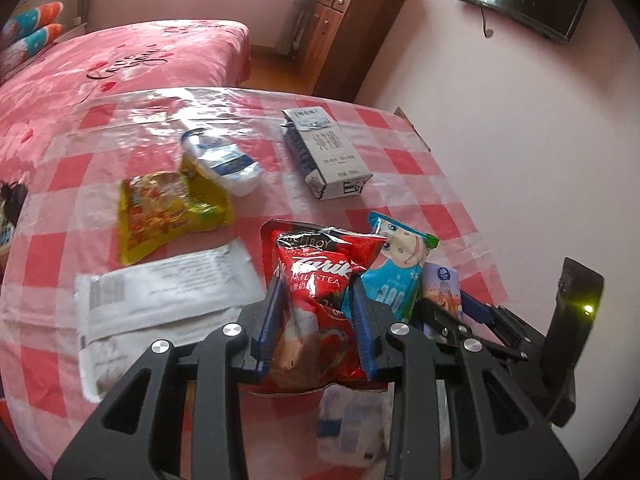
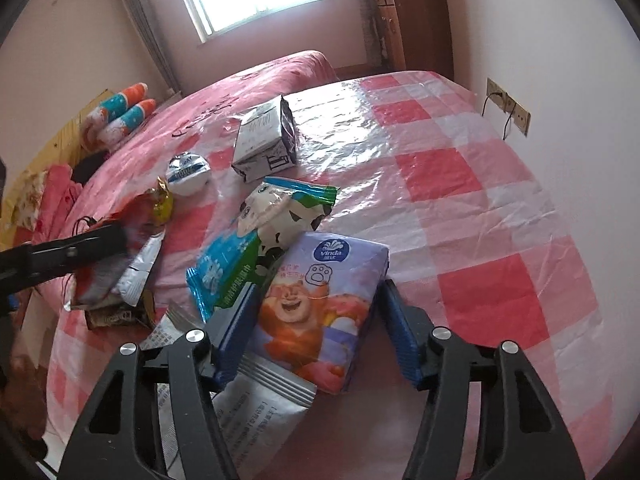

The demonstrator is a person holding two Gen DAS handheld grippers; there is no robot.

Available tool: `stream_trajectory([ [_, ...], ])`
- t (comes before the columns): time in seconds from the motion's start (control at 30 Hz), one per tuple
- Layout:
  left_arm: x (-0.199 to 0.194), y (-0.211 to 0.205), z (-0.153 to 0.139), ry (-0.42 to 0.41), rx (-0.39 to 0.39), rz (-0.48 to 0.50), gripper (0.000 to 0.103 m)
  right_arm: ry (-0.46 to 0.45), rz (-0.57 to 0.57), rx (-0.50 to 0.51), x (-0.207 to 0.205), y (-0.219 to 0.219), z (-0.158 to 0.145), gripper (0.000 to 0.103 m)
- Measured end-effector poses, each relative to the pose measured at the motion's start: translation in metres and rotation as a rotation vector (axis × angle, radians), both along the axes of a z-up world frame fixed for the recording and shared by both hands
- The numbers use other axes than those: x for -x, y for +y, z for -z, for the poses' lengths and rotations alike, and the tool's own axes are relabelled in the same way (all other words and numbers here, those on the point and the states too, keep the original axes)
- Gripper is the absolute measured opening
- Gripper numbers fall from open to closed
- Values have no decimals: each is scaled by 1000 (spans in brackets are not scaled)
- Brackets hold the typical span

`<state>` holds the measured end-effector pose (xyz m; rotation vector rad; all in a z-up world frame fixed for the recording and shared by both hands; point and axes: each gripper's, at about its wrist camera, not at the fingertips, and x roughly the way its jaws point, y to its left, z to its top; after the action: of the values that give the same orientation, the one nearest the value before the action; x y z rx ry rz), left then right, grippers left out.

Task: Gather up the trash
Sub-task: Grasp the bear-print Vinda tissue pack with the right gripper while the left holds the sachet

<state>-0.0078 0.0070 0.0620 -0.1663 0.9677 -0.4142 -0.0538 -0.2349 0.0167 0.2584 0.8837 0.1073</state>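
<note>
**Both grippers hold wrappers over the checked table**

On the left of the left wrist view, a white paper packet (image 1: 160, 292) lies flat on the red-and-white checked tablecloth (image 1: 400, 160). Behind it sits a yellow snack wrapper (image 1: 168, 208), touching a small white and blue pouch (image 1: 224, 160). Further right a milk carton (image 1: 324, 152) lies on its side, apart from the rest. The left gripper (image 1: 316, 320) has its blue fingers (image 1: 268, 316) pressed against both sides of a red milk tea bag (image 1: 316, 280), clamping it. Just right of that bag is a blue cartoon wrapper (image 1: 396, 268).

In the right wrist view, the blue cartoon wrapper (image 2: 256, 240) rests beside a purple tissue pack (image 2: 320, 304). The right gripper (image 2: 316, 340) straddles the tissue pack, both fingers (image 2: 236, 336) against its sides. Under it lies a white foil wrapper (image 2: 260, 408). A pink bed (image 2: 260, 80) stands behind the table.
</note>
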Motion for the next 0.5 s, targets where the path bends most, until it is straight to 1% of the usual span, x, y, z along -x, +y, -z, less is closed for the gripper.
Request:
stream_trajectory([
  [0.1,8,14,-2,-3,13,-17,35,3,-5,22,0,2,0,60],
  [0.17,14,24,-4,-3,28,-27,35,2,-8,19,1,2,0,59],
  [0.3,26,41,-6,-10,45,-41,35,-29,-24,-54,5,-6,-2,57],
  [0.5,43,64,-5,-13,73,-64,35,-84,-3,-77,14,-12,-10,56],
])
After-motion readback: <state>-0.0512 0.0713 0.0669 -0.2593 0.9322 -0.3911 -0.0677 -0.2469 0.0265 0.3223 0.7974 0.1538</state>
